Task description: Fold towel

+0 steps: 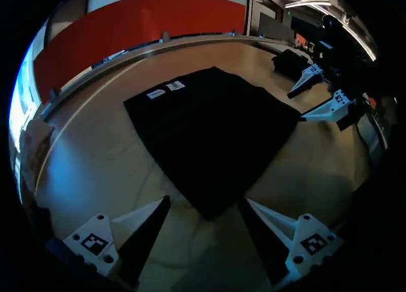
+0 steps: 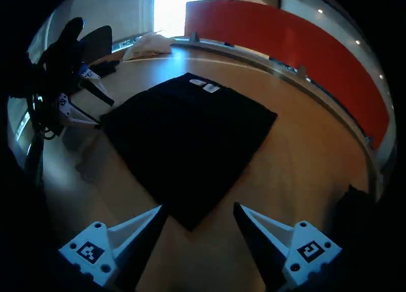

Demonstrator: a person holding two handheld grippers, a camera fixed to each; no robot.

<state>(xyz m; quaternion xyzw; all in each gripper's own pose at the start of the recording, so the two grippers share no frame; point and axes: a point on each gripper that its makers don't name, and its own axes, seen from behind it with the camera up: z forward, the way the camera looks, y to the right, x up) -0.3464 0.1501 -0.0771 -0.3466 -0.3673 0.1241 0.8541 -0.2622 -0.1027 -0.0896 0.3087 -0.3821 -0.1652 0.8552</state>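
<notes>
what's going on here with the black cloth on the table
A person is setting up to fold a black towel that lies flat on a wooden table, with white tags at its far edge. The left hand-held gripper is open, with one towel corner lying between its fingers. The right hand-held gripper is open at another corner. Neither has closed on the cloth yet, so no fold has begun.

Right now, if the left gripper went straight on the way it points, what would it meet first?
The left gripper, fingers open, aims at the near corner of the black towel lying flat on the table; it would likely meet that corner first, though depth is unclear.
</notes>
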